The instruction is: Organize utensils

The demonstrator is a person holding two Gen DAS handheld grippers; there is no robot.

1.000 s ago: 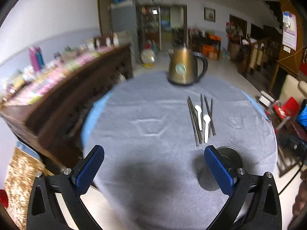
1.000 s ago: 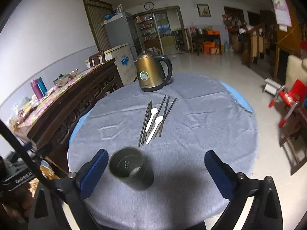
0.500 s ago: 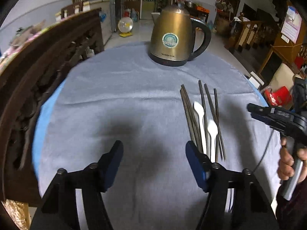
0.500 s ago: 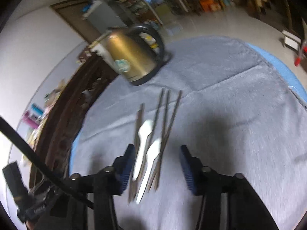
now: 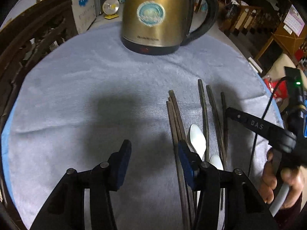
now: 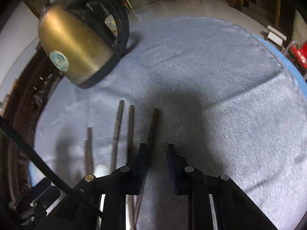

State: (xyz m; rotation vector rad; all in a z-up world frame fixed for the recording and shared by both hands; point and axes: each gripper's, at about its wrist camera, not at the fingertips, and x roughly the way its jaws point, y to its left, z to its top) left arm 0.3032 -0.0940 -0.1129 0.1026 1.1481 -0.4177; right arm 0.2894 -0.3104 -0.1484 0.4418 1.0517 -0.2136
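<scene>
Left wrist view: bench [image 5: 76, 99] under a grey cloth carries a gold kettle [image 5: 155, 15] at the far side, well apart from the utensils. Dark chopsticks [image 5: 174, 118] lie fanned lengthwise, two white spoons [image 5: 197, 140] among them. Left gripper [image 5: 153, 163] is half open and empty; its right finger sits over the leftmost chopstick pair, its left finger over bare cloth. Right wrist view: right gripper [image 6: 157, 164] is narrowly open, holding nothing, its left finger against the rightmost chopstick [image 6: 153, 126], the other chopsticks just to its left. Kettle handle [image 6: 119, 25] looms close ahead-left. Versus 0.5 s ago: both grippers are lower and nearer the utensils, jaws narrower; utensils unmoved.
</scene>
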